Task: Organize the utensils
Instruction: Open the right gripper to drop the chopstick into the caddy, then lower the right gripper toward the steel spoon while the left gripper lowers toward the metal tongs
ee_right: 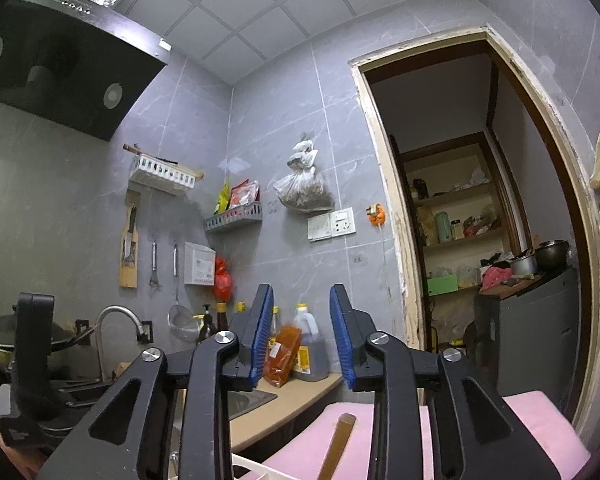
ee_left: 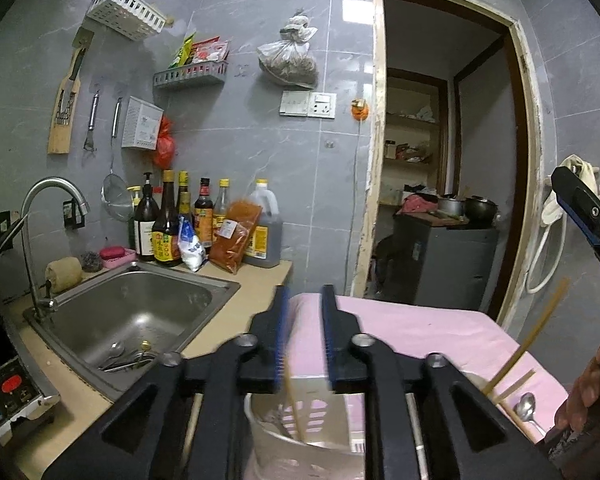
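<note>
This is a small home kitchen with grey tiled walls. At lower left a steel sink (ee_left: 132, 312) is set in the counter (ee_left: 220, 332), with sauce bottles (ee_left: 168, 224) behind it. A black range hood (ee_right: 60, 64) hangs at upper left.

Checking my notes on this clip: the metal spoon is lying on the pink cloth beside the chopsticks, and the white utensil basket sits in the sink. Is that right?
Not quite. The white utensil basket is not in the sink; it stands on the pink cloth, directly below the left gripper. The left wrist view shows this. The spoon does lie beside the chopsticks.
</note>
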Demonstrator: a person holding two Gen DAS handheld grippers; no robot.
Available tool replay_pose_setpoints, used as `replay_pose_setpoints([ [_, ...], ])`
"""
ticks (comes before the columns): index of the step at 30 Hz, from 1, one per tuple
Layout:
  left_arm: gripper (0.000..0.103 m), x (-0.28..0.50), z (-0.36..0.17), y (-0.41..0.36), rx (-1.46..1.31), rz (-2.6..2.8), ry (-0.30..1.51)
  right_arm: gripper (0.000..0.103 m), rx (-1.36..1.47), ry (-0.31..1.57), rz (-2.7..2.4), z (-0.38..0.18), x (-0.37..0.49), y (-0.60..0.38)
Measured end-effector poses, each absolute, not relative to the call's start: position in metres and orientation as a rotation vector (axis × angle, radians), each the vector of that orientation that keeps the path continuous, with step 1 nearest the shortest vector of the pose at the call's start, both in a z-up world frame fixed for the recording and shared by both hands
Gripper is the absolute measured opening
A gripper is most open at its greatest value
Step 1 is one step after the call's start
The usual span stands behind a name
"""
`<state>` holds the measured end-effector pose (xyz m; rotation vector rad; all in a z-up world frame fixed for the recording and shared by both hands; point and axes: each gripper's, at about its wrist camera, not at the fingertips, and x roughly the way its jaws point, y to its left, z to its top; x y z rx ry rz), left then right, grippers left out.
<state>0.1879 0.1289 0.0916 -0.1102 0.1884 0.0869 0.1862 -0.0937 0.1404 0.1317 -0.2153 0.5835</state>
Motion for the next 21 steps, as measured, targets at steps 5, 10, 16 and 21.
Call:
replay_pose_setpoints([
  [5,0.043,0.177,0.097,0.119,-0.144,0.042,0.159,0.05,0.126,-0.217,0.558,0.143,0.179,-0.111],
  [10,0.067,0.163,0.102,0.102,-0.158,0.004,0.124,0.072,0.118,-0.203,0.516,0.143,0.17,-0.135],
  [16,0.09,0.143,0.105,0.074,-0.141,-0.038,0.079,0.087,0.114,-0.178,0.457,0.137,0.157,-0.169],
  [21,0.094,0.132,0.102,0.046,-0.109,-0.081,0.071,0.103,0.109,-0.142,0.413,0.128,0.146,-0.196],
])
